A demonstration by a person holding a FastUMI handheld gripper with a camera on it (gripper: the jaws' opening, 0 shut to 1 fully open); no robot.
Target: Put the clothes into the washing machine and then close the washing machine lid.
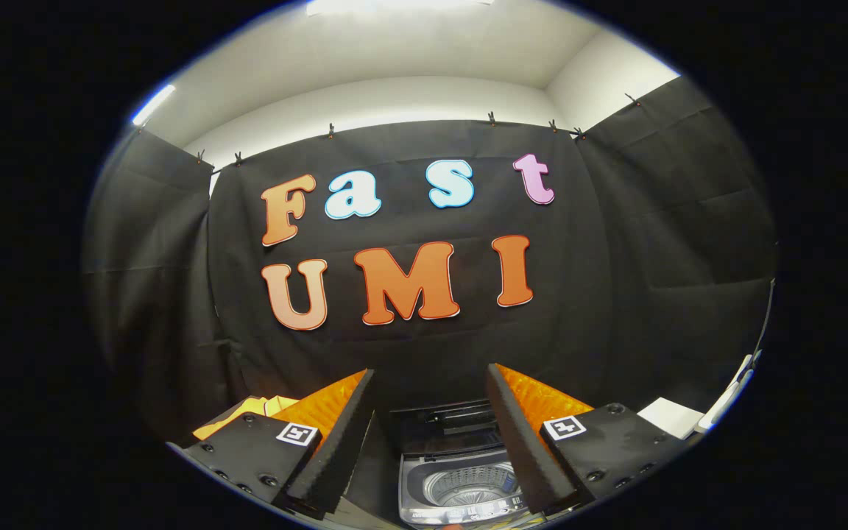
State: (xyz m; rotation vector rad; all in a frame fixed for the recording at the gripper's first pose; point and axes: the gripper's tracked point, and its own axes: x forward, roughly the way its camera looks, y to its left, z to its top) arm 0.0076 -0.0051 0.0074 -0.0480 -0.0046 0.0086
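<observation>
Yellow cloth [247, 412], folded or crumpled, lies at the far left, just beyond the left finger and partly hidden behind it. Gripper [431, 434] fingers stand well apart and hold nothing. Between them, below and ahead, sits a small top-loading washing machine [461, 489] with a grey body; its dark lid [444, 419] is raised at the back and the ribbed metal drum [472, 489] lies open to view. To the right, past the right finger, a flat white sheet [670, 416] rests against the black cloth wall [652, 258] of the booth.
</observation>
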